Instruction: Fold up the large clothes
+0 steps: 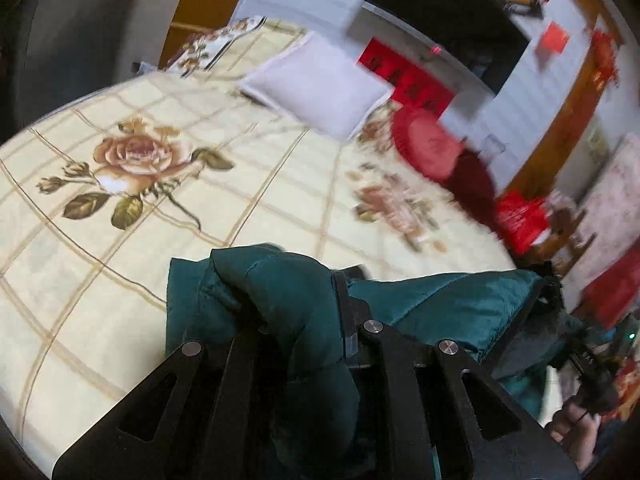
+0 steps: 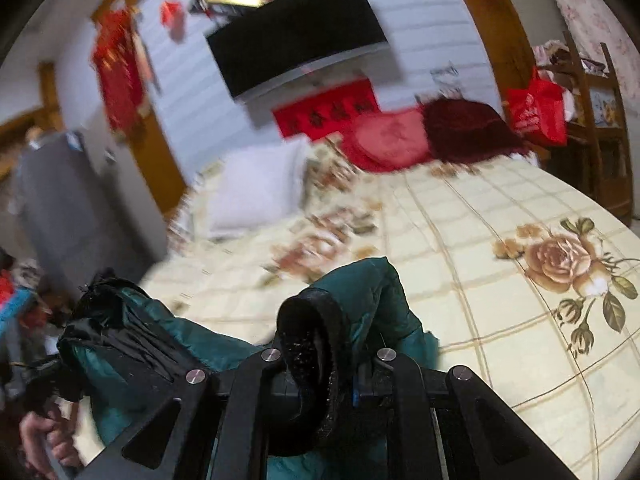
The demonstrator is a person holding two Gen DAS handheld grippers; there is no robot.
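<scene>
- My left tongs (image 1: 304, 320) are clamped on a bunched fold of the teal padded jacket (image 1: 440, 304); my right tongs (image 2: 328, 344) grip its black-trimmed cuff (image 2: 312, 320).
- The jacket hangs between both tongs, above the near edge of the bed (image 1: 120, 280).
- It looks puffy, soft and slick, likely to slide, so seams and cuffs are the safest holds.
- The floral bedspread (image 2: 500, 280) ahead lies open; the pillow (image 1: 320, 84) and red cushions (image 2: 384, 140) sit far back.

cream rose-print bedspread (image 1: 200, 128), white pillow (image 1: 320, 80), red cushion (image 2: 386, 142), wall-mounted black tv (image 2: 300, 32)
</scene>
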